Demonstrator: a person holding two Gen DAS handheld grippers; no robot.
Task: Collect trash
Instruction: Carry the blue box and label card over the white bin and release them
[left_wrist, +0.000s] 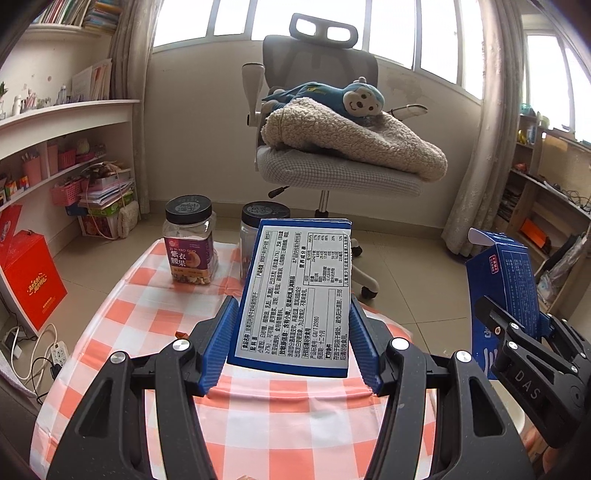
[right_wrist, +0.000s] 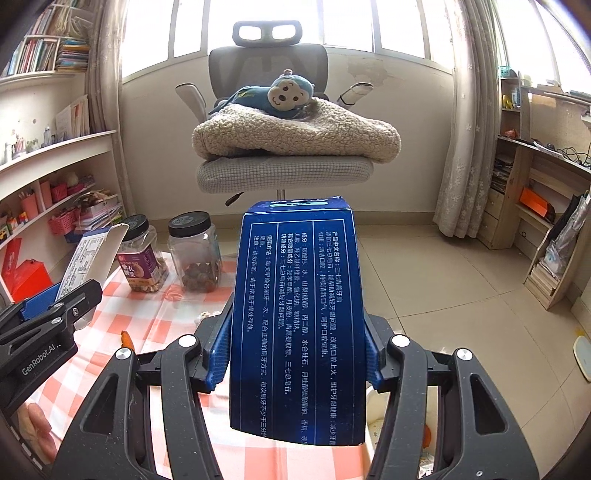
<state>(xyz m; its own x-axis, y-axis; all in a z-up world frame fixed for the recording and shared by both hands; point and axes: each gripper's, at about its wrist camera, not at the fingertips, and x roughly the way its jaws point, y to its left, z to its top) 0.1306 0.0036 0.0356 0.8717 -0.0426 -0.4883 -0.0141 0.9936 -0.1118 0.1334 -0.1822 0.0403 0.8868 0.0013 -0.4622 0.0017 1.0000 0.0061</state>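
Clamped in the left gripper (left_wrist: 291, 332): a white-labelled carton (left_wrist: 295, 295), raised above the orange-checked tablecloth (left_wrist: 122, 314). Behind it, two black-lidded jars, the labelled jar (left_wrist: 189, 245) left of the clear jar (right_wrist: 194, 251). At right, pinched between the blue pads of the right gripper (right_wrist: 295, 350): a dark blue box (right_wrist: 299, 317), likewise clear of the cloth. Beyond, an office chair (right_wrist: 282, 173) bearing a fleece blanket (right_wrist: 295, 134) and plush monkey (right_wrist: 275, 96).

The flat white-labelled blue carton (left_wrist: 295, 295) hides most of the clear black-lidded empty-looking jar (left_wrist: 255, 236) behind it. The tall dark-blue printed box (right_wrist: 295, 321) covers the pale round bin (right_wrist: 380, 417) (contents unreadable) below.
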